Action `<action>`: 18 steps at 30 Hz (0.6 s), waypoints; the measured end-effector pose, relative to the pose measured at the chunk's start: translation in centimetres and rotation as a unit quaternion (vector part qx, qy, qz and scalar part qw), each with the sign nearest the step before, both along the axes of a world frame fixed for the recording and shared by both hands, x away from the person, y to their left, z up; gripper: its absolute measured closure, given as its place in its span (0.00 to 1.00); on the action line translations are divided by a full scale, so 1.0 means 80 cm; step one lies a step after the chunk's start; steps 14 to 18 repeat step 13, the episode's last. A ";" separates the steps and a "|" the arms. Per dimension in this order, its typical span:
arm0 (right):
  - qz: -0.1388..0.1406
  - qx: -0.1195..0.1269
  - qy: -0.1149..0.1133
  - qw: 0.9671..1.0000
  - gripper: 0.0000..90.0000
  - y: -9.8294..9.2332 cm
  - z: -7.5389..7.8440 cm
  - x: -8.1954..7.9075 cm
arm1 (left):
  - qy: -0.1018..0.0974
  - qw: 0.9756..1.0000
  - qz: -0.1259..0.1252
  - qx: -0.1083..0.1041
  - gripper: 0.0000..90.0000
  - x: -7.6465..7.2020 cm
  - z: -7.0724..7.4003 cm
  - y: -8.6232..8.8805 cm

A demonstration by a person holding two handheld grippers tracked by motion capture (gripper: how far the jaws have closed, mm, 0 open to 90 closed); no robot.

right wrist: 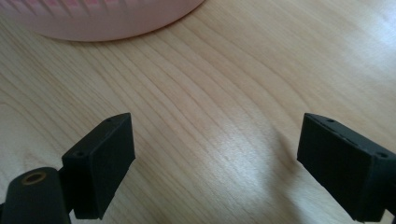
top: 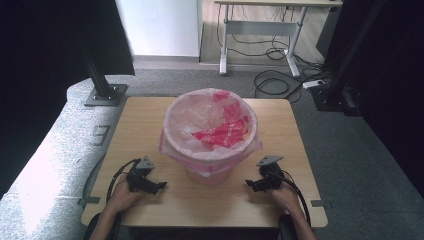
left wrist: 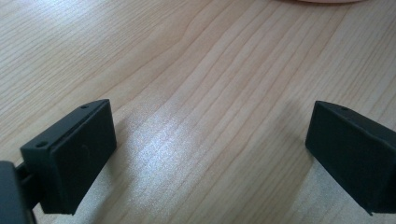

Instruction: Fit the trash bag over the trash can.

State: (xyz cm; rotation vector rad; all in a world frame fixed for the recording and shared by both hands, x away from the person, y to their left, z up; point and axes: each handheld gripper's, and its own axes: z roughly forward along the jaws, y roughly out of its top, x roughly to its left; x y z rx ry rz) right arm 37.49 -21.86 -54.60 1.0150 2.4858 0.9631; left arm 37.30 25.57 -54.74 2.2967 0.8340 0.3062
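Observation:
A pink waste bin point(top: 210, 131) lined with a pale pink bag stands in the middle of the wooden table point(top: 145, 115); red crumpled plastic lies inside it. Its pink base point(right wrist: 98, 21) curves along the top of the right gripper view, and a sliver of the base point(left wrist: 322, 1) shows in the left gripper view. My left gripper point(top: 159, 186) rests low over the table at the bin's left front, open, with bare wood between its jaws point(left wrist: 210, 154). My right gripper point(top: 250, 185) sits at the bin's right front, open too, nothing between its jaws point(right wrist: 215, 163).
A black metal post with a base plate point(top: 104, 92) stands off the table's far left corner. Beyond the table are a desk frame point(top: 260, 30) and loose cables point(top: 280, 80) on grey carpet. Dark frame parts point(top: 335, 95) stand at the far right.

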 end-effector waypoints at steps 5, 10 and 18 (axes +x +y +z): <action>0.000 0.026 -0.014 1.000 0.11 0.001 -0.009 -0.001 | 0.000 1.000 0.000 -0.001 0.01 0.000 0.000 0.000; -0.002 0.037 -0.024 0.999 0.11 0.000 -0.012 -0.002 | 0.001 1.000 -0.001 0.000 0.01 0.000 0.000 -0.001; -0.001 0.037 -0.026 0.999 0.11 -0.001 -0.012 -0.002 | 0.001 1.000 -0.003 0.000 0.00 0.000 0.000 -0.001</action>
